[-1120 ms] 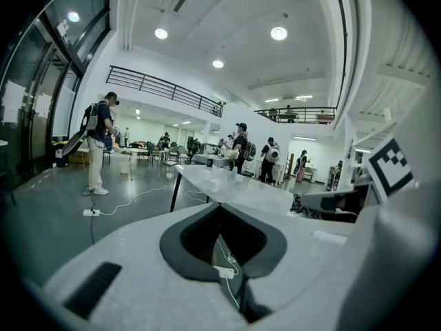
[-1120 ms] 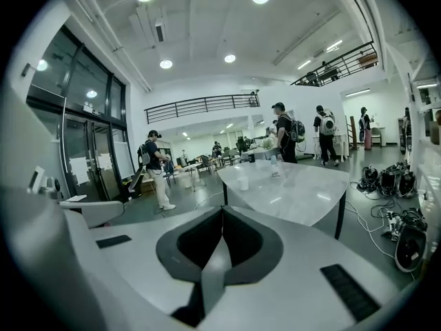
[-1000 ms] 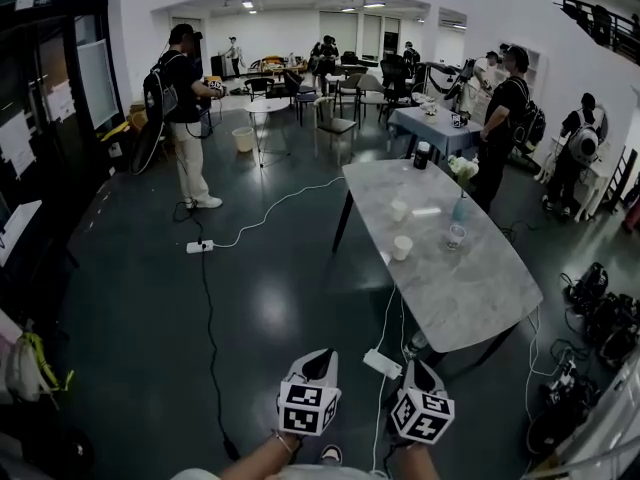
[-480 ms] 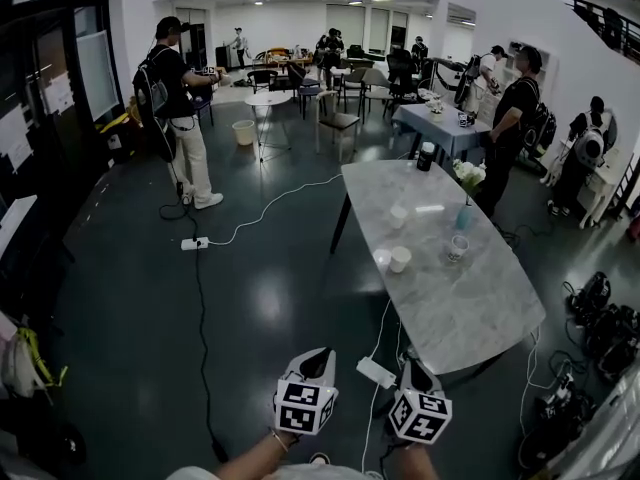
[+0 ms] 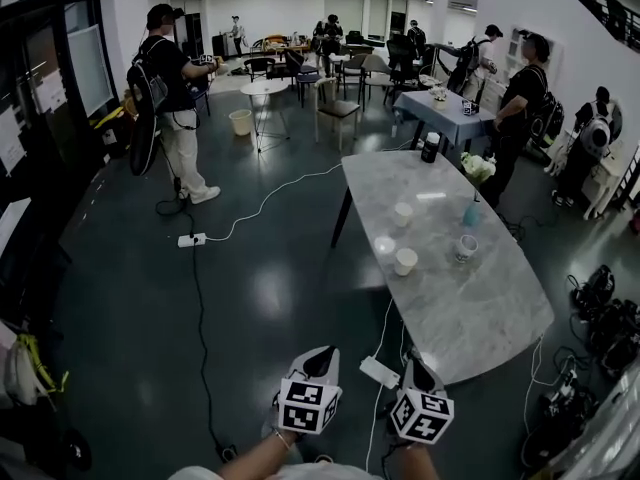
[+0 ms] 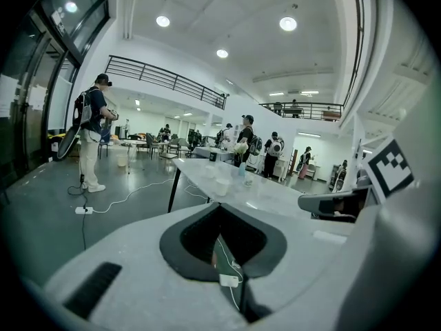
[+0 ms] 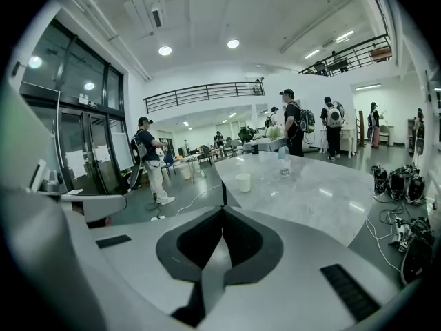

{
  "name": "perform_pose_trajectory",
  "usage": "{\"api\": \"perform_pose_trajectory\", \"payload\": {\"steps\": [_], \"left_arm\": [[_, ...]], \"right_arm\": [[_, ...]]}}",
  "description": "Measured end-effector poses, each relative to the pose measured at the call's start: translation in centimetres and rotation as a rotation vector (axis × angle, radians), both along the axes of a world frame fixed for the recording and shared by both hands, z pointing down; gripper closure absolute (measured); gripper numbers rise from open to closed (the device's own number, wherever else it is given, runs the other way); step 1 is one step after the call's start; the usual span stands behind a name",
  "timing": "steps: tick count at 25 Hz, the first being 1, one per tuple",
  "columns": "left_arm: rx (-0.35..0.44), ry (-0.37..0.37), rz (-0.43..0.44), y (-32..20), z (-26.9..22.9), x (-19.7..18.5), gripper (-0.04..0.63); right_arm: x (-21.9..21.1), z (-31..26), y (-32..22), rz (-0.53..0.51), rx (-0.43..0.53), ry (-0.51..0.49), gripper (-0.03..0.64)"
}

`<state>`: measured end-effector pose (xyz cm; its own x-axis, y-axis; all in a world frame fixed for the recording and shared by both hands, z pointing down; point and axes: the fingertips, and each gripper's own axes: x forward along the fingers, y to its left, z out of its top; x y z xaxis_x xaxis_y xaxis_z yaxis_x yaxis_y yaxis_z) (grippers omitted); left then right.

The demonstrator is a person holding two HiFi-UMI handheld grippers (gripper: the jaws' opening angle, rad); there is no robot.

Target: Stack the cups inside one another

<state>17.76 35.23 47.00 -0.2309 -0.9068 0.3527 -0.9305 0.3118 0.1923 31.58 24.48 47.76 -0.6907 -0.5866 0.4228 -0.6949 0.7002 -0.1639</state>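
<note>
Both claws are empty and pressed together: the left claw (image 6: 220,207) and the right claw (image 7: 222,211) each show their pads meeting, with nothing between them. They hang side by side, low, off the near end of the bench (image 5: 470,313), well apart from the cups.

The cups stand in the middle of the bench: a white near cup (image 5: 405,261), a white far cup (image 5: 403,213) beyond it, and a clear cup (image 5: 466,248) to the right. A pale round thing just left of the near cup is too small to tell. A vase (image 5: 471,211) with flowers stands just beyond the clear cup.

The step in hand, as I judge it, is the approach; no stacking has begun. To do it well:
- Mind the cable (image 5: 379,371) on the floor between the claws and the bench leg.
- Spread one claw before it reaches a cup, not at the rim.
- Take the near cup first, by the wall, upright.
- Steady the receiving cup with the other claw so it does not slide on the smooth top.
- Keep clear of the vase when reaching right.
</note>
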Motion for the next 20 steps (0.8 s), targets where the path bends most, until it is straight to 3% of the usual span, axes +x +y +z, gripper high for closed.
{"api": "perform_pose_trajectory", "payload": {"steps": [6,12,20], "left_arm": [[0.013,-0.018,0.073,-4.1,0.1,-5.1,0.600],[0.025,-0.021,0.118,-7.2,-0.7,-12.3,0.600],[0.003,0.025,0.145,-9.6,0.8,-20.3,0.600]], "right_arm": [[-4.3,0.4,-3.6,0.084,0.003,-0.002,0.609],[-11.2,-0.8,-5.8,0.116,0.027,-0.002,0.609],[-18.7,0.3,-7.3,0.146,0.002,0.037,0.609]]}}
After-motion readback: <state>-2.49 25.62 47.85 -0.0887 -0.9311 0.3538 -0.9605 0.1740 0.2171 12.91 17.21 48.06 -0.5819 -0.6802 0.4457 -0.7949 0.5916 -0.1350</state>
